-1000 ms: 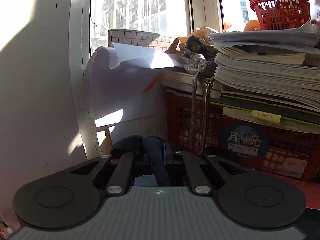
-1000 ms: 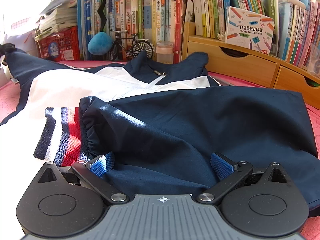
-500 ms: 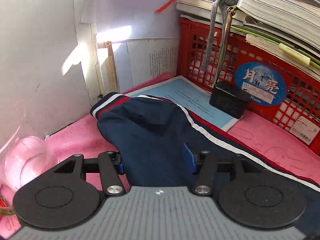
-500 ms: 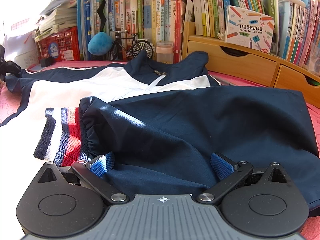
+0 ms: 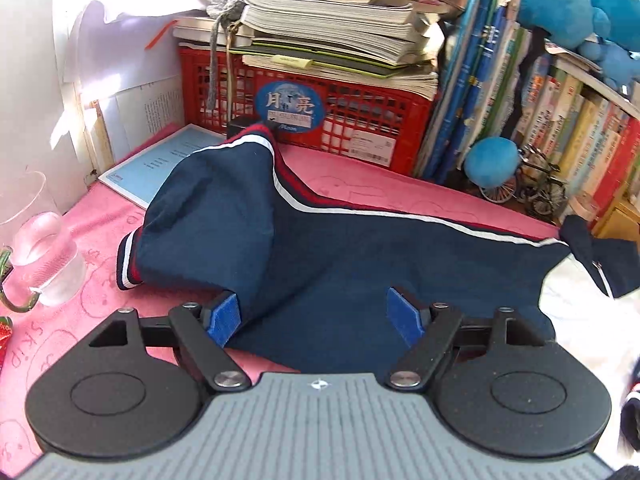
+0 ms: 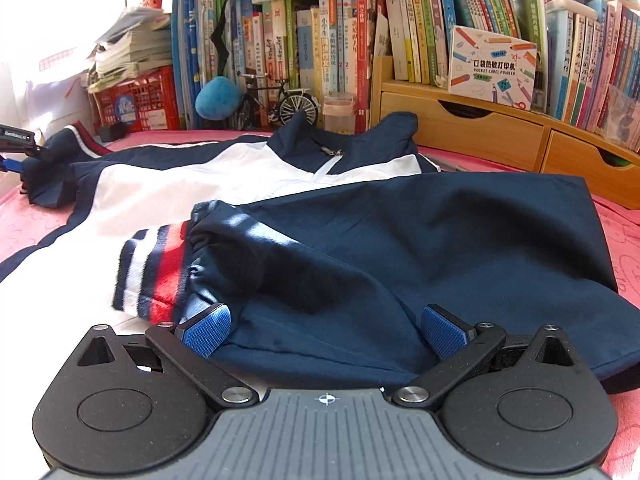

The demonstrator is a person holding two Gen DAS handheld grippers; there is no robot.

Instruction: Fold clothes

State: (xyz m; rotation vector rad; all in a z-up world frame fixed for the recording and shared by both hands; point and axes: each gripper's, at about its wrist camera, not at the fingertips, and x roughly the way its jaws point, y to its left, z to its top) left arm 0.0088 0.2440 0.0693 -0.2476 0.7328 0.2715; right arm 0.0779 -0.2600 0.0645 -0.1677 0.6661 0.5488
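Lying spread on the pink-covered surface (image 5: 380, 176), the navy and white jacket (image 6: 224, 188) reaches under both pairs of tongs. The left tongs (image 5: 316, 318) stand released, their jaws having just been opening; navy sleeve cloth (image 5: 248, 224) lies in the gap between the blue pads (image 5: 224, 318) without being pinched. Ahead of these tongs the sleeve runs to a humped end, its striped cuff (image 5: 127, 260) off to their left, and past that stands a red crate (image 5: 332, 120) loaded with stacked papers (image 5: 332, 36). A glass mug (image 5: 36, 256) sits far left of them.

The right tongs (image 6: 326, 330) are released too, pads wide apart over a folded-in navy sleeve (image 6: 400, 248), whose red, white and navy cuff (image 6: 154, 268) lies just ahead-left of them. Beyond are the collar (image 6: 332, 148), a model bicycle (image 6: 276, 100) and rows of books (image 6: 320, 40).
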